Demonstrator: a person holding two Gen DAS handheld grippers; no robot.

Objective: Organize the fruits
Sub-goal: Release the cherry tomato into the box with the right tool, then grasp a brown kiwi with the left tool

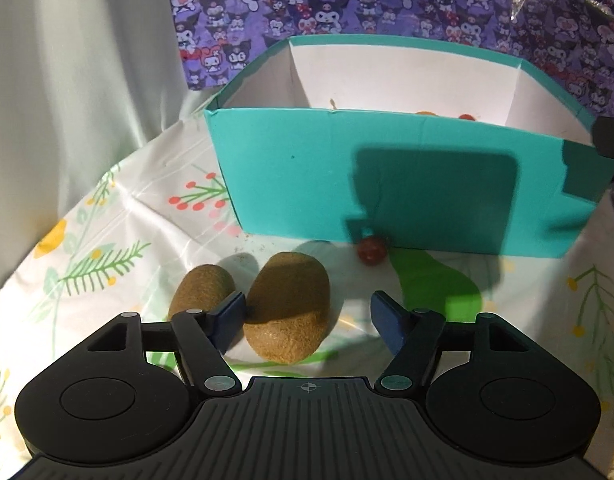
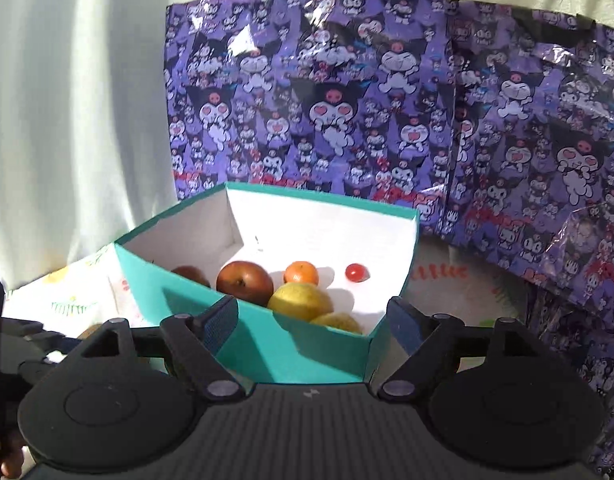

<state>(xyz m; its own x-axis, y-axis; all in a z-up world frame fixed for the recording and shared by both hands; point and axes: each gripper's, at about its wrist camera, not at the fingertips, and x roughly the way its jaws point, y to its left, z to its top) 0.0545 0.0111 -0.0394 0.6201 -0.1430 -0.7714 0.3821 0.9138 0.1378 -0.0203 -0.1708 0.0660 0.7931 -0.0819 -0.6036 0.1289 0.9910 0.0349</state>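
In the left wrist view, two brown kiwis lie on the flowered cloth: a large one [image 1: 287, 304] and a smaller one [image 1: 205, 290] to its left. My left gripper [image 1: 307, 318] is open, its fingers on either side of the large kiwi. A small red fruit [image 1: 371, 251] rests against the teal box [image 1: 307, 176]. In the right wrist view, my right gripper [image 2: 311, 322] is open and empty above the near corner of the teal box [image 2: 267, 344]. The box holds a red apple [image 2: 245, 282], an orange [image 2: 301, 273], a small tomato [image 2: 355, 272] and two yellow fruits [image 2: 301, 300].
A purple cartoon-print bag [image 2: 347, 100] stands behind the box. A white curtain [image 2: 75, 120] hangs on the left. A green patch [image 1: 435, 284] of the cloth's print lies right of the kiwis.
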